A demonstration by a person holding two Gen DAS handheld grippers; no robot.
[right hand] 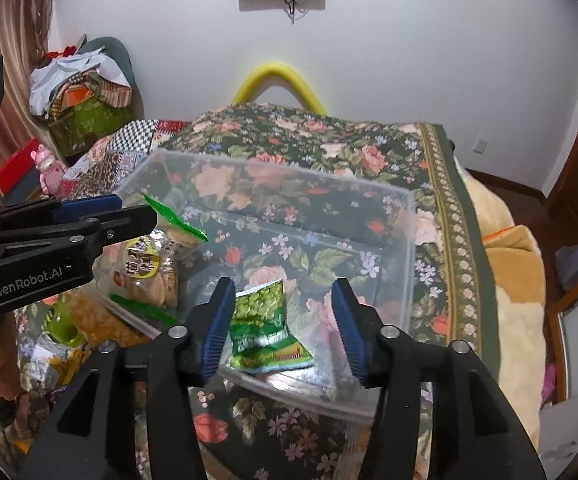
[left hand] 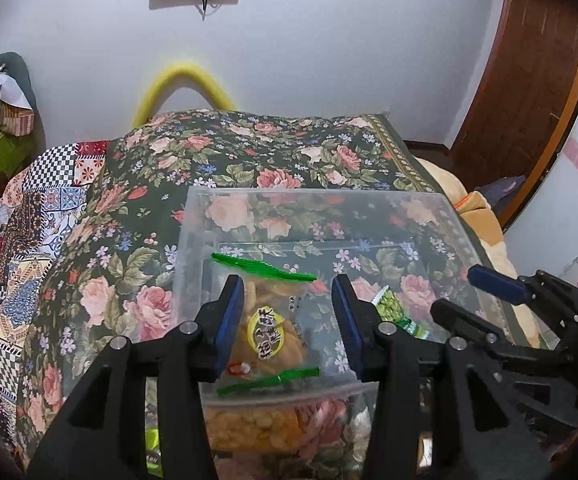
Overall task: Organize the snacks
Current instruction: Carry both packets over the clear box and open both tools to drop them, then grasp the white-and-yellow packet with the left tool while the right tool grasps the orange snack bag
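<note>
A clear plastic bin sits on a floral bedspread. A cracker packet with green sealed ends lies in the bin's near left part. My left gripper is open around it, the left pad beside the packet and the right pad apart from it. A green pea packet rests on the bin's floor, leaning slightly. My right gripper straddles it, open, with a gap on the right side.
A bag of yellow snacks and a green item lie outside the bin's near wall. Boxes and cloth pile up at the left. A yellow foam arch stands behind the bed. A hand shows low left.
</note>
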